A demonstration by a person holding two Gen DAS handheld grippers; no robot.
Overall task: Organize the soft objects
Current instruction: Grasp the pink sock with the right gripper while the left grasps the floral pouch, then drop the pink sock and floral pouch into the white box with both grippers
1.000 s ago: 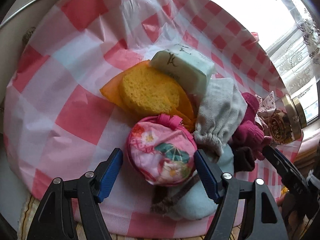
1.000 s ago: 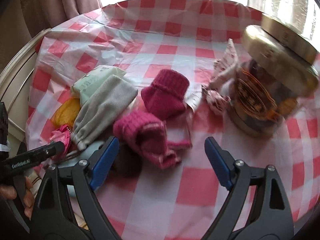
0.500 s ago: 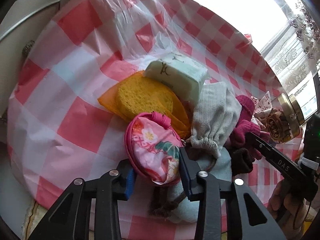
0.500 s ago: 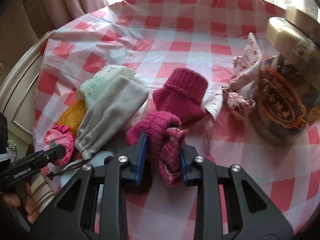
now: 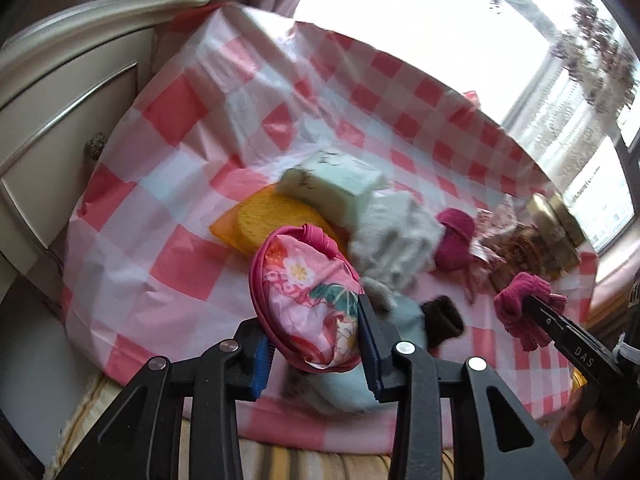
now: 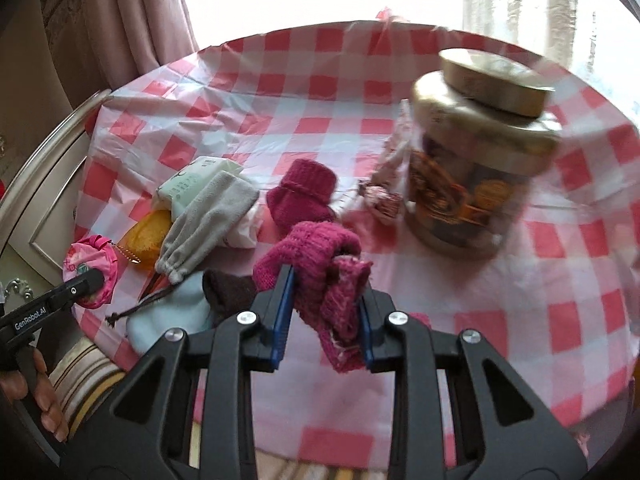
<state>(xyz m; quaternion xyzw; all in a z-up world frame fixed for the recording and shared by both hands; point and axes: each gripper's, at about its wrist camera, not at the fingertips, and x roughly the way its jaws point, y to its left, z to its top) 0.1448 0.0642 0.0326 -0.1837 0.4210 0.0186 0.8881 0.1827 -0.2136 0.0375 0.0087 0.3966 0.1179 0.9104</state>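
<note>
My left gripper (image 5: 314, 354) is shut on a round pink floral pouch (image 5: 308, 296), lifted just off the checked tablecloth (image 5: 132, 216). My right gripper (image 6: 324, 314) is shut on a magenta knitted sock (image 6: 320, 264), also raised; the same sock (image 5: 520, 304) shows in the left wrist view at the right. On the cloth lie a second magenta sock (image 6: 302, 196), a grey drawstring bag (image 6: 208, 220), a pale green packet (image 5: 332, 186), a yellow sponge (image 5: 268, 220), a light blue soft item (image 6: 168, 316) and a dark brown sock (image 6: 228, 292).
A glass jar with a gold lid (image 6: 480, 160) stands at the right of the table, with a patterned wrapper (image 6: 386, 196) beside it. A cream cabinet (image 5: 52, 112) stands left of the table. A striped cushion (image 6: 80, 380) lies below the table's near edge.
Both grippers went from open around their items to shut on them. Each then rose, lifting the pouch and the magenta sock off the cloth.
</note>
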